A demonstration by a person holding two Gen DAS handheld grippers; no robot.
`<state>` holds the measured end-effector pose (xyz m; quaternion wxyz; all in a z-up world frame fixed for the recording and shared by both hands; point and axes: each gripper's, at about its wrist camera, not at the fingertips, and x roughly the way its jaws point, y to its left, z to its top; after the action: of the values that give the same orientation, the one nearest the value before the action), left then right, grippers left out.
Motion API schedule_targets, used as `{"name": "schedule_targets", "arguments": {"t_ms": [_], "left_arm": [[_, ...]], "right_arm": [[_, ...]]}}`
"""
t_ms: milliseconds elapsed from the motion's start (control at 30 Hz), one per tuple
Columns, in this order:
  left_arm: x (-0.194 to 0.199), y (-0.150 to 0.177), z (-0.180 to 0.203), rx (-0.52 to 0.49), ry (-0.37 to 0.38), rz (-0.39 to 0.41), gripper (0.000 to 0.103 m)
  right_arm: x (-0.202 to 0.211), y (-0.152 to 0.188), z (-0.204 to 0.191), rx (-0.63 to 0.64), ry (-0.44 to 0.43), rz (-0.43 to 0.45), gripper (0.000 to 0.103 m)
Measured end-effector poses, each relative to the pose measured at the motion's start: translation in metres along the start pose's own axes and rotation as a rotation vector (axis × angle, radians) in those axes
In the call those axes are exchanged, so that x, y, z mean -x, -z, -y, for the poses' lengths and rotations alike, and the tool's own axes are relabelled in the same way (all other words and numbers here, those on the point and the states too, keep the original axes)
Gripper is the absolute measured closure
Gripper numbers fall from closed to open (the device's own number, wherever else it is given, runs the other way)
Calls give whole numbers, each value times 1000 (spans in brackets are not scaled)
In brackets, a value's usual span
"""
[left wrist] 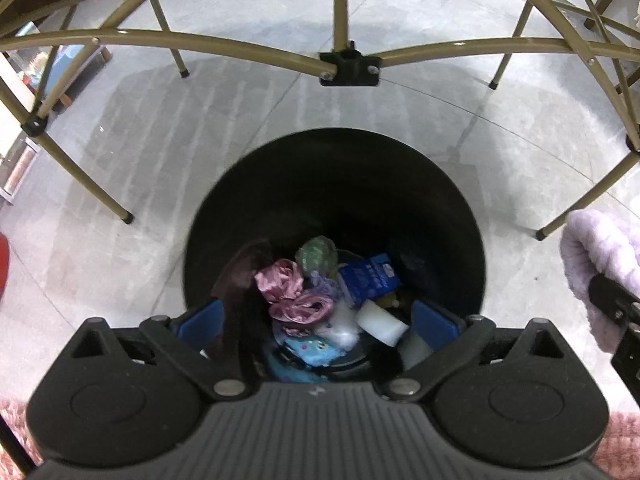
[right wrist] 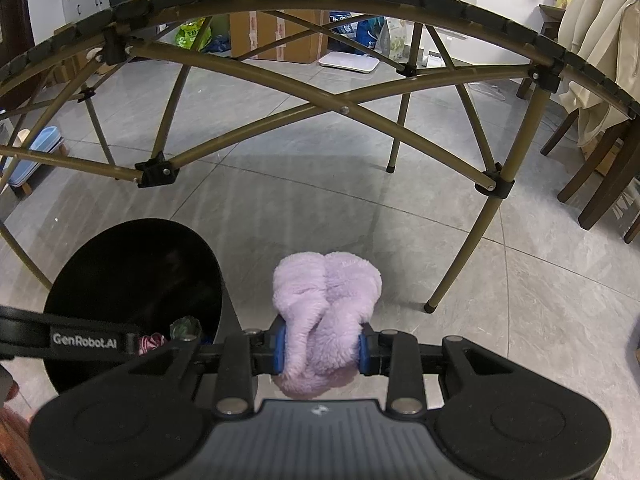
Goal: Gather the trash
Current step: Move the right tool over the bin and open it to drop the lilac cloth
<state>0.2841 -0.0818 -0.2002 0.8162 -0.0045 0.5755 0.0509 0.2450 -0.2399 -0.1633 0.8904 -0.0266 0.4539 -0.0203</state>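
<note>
Beside the table legs point(right wrist: 464, 248), left tongs point(left wrist: 316, 320) gape over the bin point(left wrist: 460, 208); right tongs point(right wrist: 322, 346) pinch purple fluff point(right wrist: 326, 304).

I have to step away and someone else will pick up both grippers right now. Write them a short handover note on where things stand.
Left gripper: open and empty, poised over the mouth of the black trash bin.
Right gripper: shut on a fluffy lilac cloth, held beside the bin, above the grey tile floor, not over the opening.
Done: the bin already holds a pink satin scrunchie, a blue packet, a green crumpled ball, a dark brown cloth and white pieces.
Left: bring the lilac cloth over the bin and release it, then look for more trash.
</note>
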Motion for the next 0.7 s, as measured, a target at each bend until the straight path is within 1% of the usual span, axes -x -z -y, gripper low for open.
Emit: {"name": "schedule_targets", "arguments": {"t_ms": [267, 700], "left_arm": [[6, -5, -24, 29, -22, 25, 1], [10, -9, -62, 85, -70, 41, 1]], "right_arm": [[2, -1, -4, 6, -13, 2, 72], [12, -8, -27, 44, -70, 30, 72]]}}
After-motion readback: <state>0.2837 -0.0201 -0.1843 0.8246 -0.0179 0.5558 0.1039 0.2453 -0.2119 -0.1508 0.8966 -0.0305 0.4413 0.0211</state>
